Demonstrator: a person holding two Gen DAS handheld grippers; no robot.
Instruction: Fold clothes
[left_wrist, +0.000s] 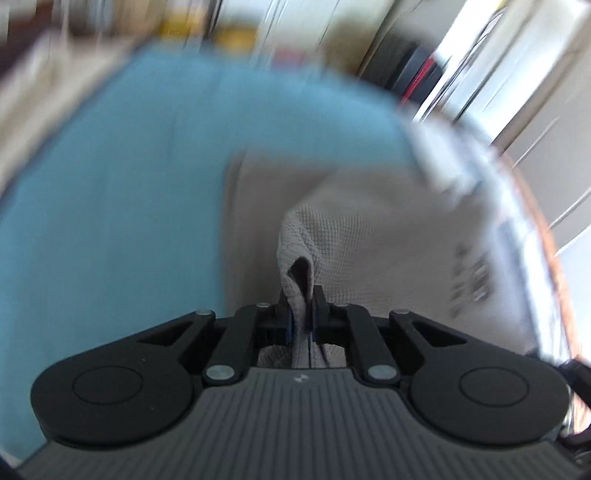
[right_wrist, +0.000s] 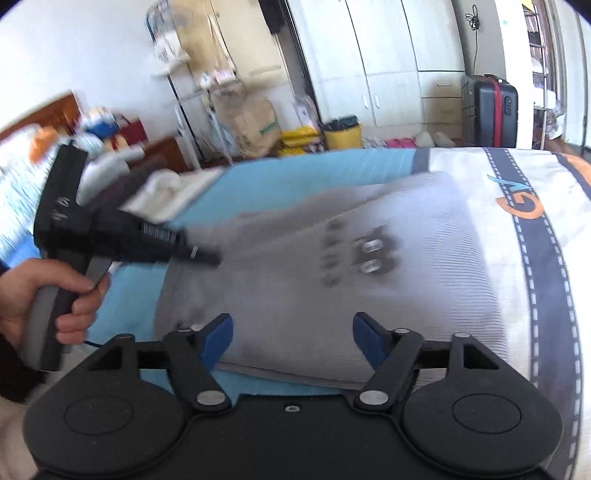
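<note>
A grey knitted garment (right_wrist: 332, 288) with a dark print (right_wrist: 369, 254) lies spread on a blue sheet (right_wrist: 295, 177). In the left wrist view my left gripper (left_wrist: 302, 317) is shut on a pinched-up fold of the grey garment (left_wrist: 299, 273), which runs back between the fingers. The right wrist view shows the same left gripper (right_wrist: 207, 256) from the side, held by a hand (right_wrist: 44, 302), its tip at the garment's left part. My right gripper (right_wrist: 291, 339) stands open over the garment's near edge, its blue pads (right_wrist: 218, 332) wide apart with nothing pressed between them.
A white bedcover with a dark film-strip band (right_wrist: 546, 258) lies to the right. Beyond the bed stand wardrobes (right_wrist: 388, 55), a dark suitcase (right_wrist: 491, 110), a yellow bin (right_wrist: 341, 134) and paper bags (right_wrist: 255, 122). Folded cloth (right_wrist: 162, 199) rests at the bed's left.
</note>
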